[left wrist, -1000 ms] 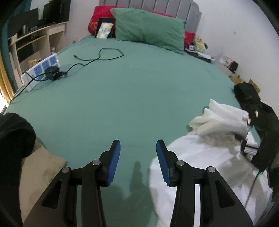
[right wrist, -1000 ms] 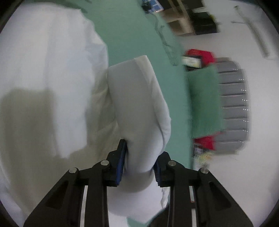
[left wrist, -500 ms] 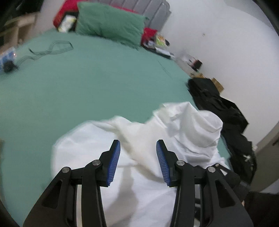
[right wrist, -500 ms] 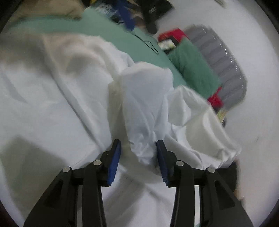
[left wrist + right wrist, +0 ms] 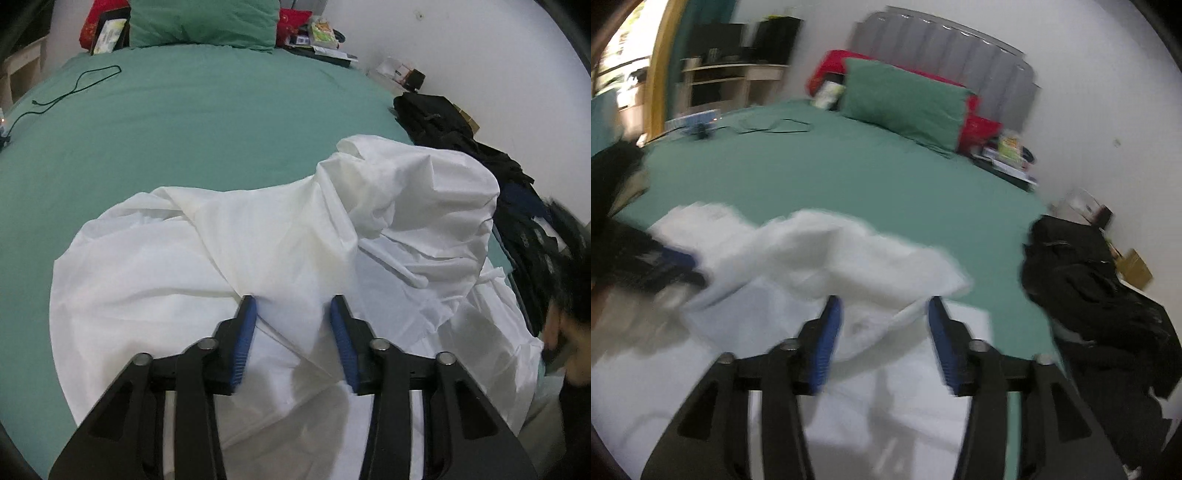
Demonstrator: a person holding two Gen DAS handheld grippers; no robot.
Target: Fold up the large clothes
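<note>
Bedroom: green bed (image 5: 207,122) fills both views, white walls, grey headboard (image 5: 945,44) at far end.
Garment: large white garment (image 5: 229,258) crumpled on near right part of bed, nothing flat yet; one bulky puffed part (image 5: 424,192) stands up at its right side, looks like a hood or bunched sleeve, cannot tell which.
Left gripper: left gripper (image 5: 291,332) low over garment's near middle, pointing down into it; jaws closing, a raised ridge of cloth sits between them, pads not clearly pressing on it yet.
Why left: likely pinching a fold to get a hold for spreading the garment out.
Right gripper: right gripper (image 5: 884,332) above garment's near edge, view blurred; jaws opening, a loose white fold lies between the pads, not clamped.
Why right: looks like it is letting cloth go so the left can take over; judgement only.
Stage: early, garment needs to be laid flat before any fold.
Risk: thin slippery-looking cloth, a pinch may take one layer only and drag the heap.
Black pile: dark clothes (image 5: 480,147) heaped at bed's right edge, just beside garment.
Pillow: green pillow (image 5: 203,22) at head, red pillow (image 5: 975,122) behind it.
Cable: black cable (image 5: 74,85) on far left of bed, well apart from garment.
Shelf: wooden shelf (image 5: 731,81) by left wall.
</note>
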